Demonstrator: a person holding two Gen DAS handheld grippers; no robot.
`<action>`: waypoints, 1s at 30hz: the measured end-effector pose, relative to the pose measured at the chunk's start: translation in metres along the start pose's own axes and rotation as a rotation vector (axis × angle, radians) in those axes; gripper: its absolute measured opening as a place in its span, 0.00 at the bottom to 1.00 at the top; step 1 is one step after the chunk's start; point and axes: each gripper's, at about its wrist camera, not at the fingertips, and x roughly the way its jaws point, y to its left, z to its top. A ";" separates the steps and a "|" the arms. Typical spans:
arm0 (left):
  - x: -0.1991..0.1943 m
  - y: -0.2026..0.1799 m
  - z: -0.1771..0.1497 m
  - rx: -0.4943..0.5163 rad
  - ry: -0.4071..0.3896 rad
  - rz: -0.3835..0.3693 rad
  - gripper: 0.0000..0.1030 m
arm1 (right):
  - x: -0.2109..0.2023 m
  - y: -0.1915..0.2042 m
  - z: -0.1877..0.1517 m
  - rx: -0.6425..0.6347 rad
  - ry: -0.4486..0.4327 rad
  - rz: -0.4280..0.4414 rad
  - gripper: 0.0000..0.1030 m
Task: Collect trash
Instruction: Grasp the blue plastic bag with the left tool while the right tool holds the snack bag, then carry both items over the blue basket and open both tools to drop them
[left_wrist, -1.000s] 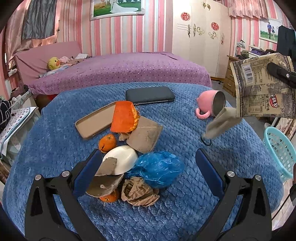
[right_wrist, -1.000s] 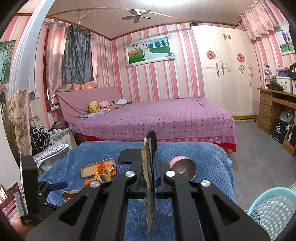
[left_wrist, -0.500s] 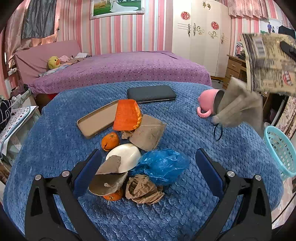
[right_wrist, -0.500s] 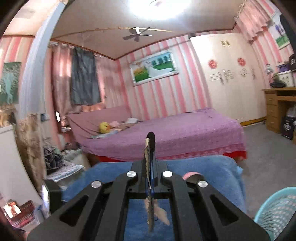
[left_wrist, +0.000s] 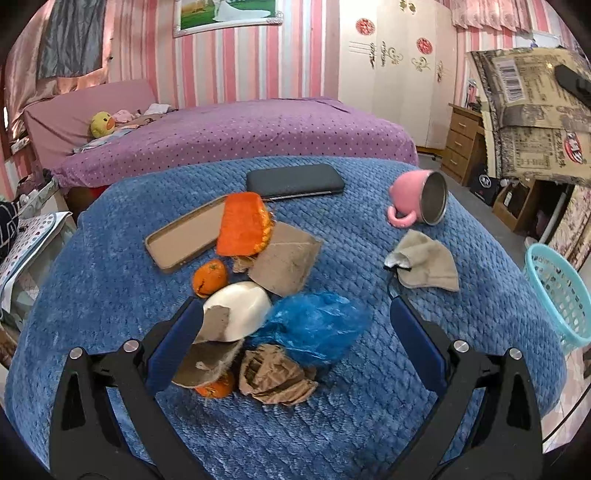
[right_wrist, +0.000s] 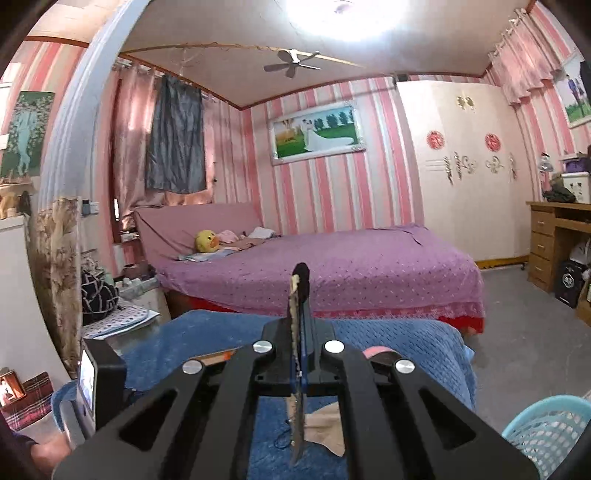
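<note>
My right gripper is shut on a flat printed cardboard sheet, held edge-on high above the blue table; the sheet also shows at the upper right of the left wrist view. My left gripper is open and empty over a trash pile: a blue plastic bag, crumpled brown paper, torn cardboard, an orange wrapper, tangerines and a white bowl. A beige face mask lies on the table to the right.
A turquoise basket stands off the table's right edge, also in the right wrist view. A pink mug lies on its side. A black phone and a brown tray lie further back. A purple bed stands behind.
My right gripper has lifted the cardboard sheet higher. The beige mask that hung from it has dropped onto the table. My left gripper has barely moved.
</note>
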 end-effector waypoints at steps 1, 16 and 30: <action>0.002 -0.002 -0.001 0.011 0.006 0.006 0.95 | 0.001 -0.001 -0.001 0.001 0.005 0.001 0.01; -0.040 0.016 0.022 -0.078 -0.176 -0.083 0.14 | 0.002 -0.005 0.002 0.009 0.025 -0.034 0.01; -0.080 0.007 0.033 -0.117 -0.295 -0.132 0.14 | -0.032 -0.041 0.008 0.059 0.041 -0.177 0.01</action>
